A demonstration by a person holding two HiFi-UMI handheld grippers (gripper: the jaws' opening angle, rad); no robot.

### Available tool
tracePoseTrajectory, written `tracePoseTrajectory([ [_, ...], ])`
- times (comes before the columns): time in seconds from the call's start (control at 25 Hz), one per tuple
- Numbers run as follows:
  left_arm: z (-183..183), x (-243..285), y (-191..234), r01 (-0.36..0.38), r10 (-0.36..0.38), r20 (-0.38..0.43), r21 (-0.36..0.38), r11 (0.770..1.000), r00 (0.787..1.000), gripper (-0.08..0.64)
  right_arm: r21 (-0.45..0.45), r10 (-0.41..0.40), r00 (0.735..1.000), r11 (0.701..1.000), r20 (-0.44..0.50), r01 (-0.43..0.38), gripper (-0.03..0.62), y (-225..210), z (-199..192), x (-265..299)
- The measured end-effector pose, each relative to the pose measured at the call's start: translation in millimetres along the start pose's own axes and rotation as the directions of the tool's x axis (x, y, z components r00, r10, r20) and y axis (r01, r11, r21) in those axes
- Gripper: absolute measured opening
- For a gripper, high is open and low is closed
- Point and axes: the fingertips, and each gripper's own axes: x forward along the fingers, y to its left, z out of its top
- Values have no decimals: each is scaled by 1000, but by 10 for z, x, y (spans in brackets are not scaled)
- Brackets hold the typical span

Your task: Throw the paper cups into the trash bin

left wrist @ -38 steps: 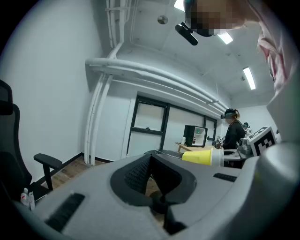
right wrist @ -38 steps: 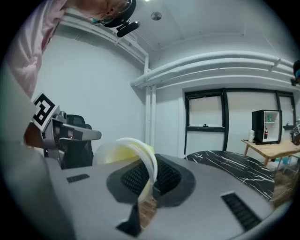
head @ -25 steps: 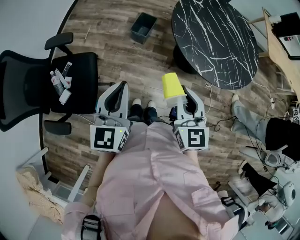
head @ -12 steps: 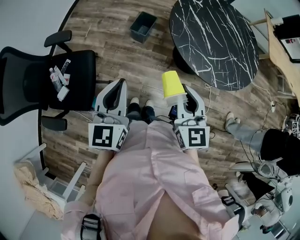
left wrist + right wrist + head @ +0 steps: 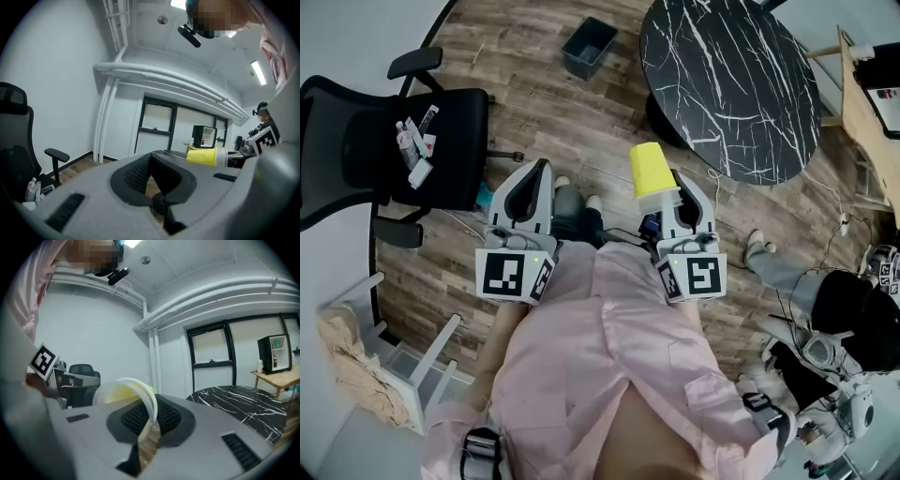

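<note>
head view: the trash bin (image 5: 589, 49) sits on the wood floor well ahead of both grippers. the right gripper (image 5: 667, 190) carries the yellow paper cup (image 5: 650, 170) bottom up, well short of the bin. the left gripper (image 5: 534, 178) hangs level with it, equally far from the bin. there's an open lane of floor up to the bin, with the marble table (image 5: 731, 84) close on the bin's right and the office chair (image 5: 394, 141) well off its left.

left gripper view: left gripper (image 5: 152, 180) has its jaws together on nothing, and the cup (image 5: 206, 156) shows off to the side.

right gripper view: right gripper (image 5: 147, 423) is clamped on one wall of the cup (image 5: 126, 392) at the rim. that's a thin hold, so i'd say the cup could swivel or slip out. a toss from this far from the bin could hit the rim or miss. closing in, the table edge beside the bin could catch the right gripper.
</note>
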Motion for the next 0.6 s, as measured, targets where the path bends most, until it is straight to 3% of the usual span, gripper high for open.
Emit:
tracePoseTrajectory([
  [0.24, 25, 84, 164, -17, 17, -2, -11, 1000, 1000, 15, 10, -4, 1000, 1000, -8, 4, 40, 11, 24, 163],
  [0.6, 210, 559, 667, 29, -29, -5, -18, 999, 1000, 15, 26, -67, 998, 997, -11, 67, 40, 0, 185, 786],
])
